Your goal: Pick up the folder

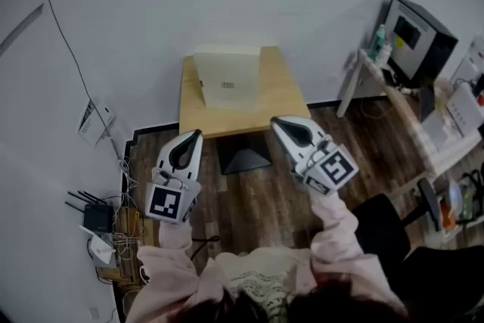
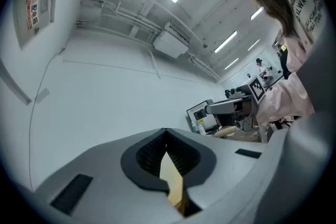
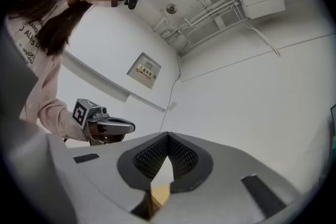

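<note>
A cream folder (image 1: 227, 76) stands upright on the small wooden table (image 1: 281, 96), against the white wall. My left gripper (image 1: 195, 135) hangs in front of the table's near left corner, shut with nothing in it. My right gripper (image 1: 276, 122) hovers at the table's near right corner, also shut and empty. Neither touches the folder. In the left gripper view the jaws (image 2: 166, 132) meet at the tips, and a sliver of folder (image 2: 171, 178) and table shows through the gap behind them. The right gripper view shows its jaws (image 3: 168, 136) closed the same way, pointing slightly upward at the wall.
A white wall rises right behind the table. A side desk (image 1: 401, 98) with a monitor (image 1: 414, 34) and bottles stands at the right. A black chair (image 1: 386, 227) sits at lower right. Cables and a router (image 1: 97, 219) lie on the floor at left. Dark wood floor (image 1: 242, 197) lies under the grippers.
</note>
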Motion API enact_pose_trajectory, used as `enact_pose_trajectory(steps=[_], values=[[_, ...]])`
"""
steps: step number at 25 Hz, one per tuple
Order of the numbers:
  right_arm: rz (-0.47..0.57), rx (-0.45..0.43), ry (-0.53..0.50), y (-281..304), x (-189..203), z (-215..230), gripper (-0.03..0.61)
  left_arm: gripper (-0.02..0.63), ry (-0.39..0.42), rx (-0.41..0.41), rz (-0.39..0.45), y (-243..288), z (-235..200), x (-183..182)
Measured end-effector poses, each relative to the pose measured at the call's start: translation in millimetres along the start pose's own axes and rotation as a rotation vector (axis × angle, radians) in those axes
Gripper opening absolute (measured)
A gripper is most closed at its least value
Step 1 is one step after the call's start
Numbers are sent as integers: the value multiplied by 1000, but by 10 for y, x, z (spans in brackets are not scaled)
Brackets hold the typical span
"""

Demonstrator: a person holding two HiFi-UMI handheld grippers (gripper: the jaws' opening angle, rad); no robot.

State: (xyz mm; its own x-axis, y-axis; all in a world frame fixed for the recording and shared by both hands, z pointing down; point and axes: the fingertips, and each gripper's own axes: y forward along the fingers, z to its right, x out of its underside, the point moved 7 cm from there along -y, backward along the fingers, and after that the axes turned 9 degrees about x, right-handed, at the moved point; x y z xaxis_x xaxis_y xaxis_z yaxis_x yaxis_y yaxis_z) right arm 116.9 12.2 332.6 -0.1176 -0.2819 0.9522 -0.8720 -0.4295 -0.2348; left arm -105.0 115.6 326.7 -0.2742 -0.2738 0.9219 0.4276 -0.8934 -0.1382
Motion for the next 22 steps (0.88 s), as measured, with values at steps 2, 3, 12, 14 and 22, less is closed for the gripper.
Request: enact_pose_trajectory(steps=[2, 3, 12, 14, 22], values=[[10, -3, -17, 15, -6, 16, 3, 0, 4, 1, -7, 14, 0, 18], [12, -2, -16, 22, -7, 22, 3, 0, 6, 2, -8, 24, -3, 26], [-1, 3, 5, 82, 60, 109, 5, 0, -15, -3, -12, 110, -35, 105], [-5, 0, 10, 88, 77, 132, 5, 0, -21, -5, -13, 127, -41, 120], [2, -6, -25, 94, 157, 287, 5, 0, -22, -16, -38, 201, -28, 175]])
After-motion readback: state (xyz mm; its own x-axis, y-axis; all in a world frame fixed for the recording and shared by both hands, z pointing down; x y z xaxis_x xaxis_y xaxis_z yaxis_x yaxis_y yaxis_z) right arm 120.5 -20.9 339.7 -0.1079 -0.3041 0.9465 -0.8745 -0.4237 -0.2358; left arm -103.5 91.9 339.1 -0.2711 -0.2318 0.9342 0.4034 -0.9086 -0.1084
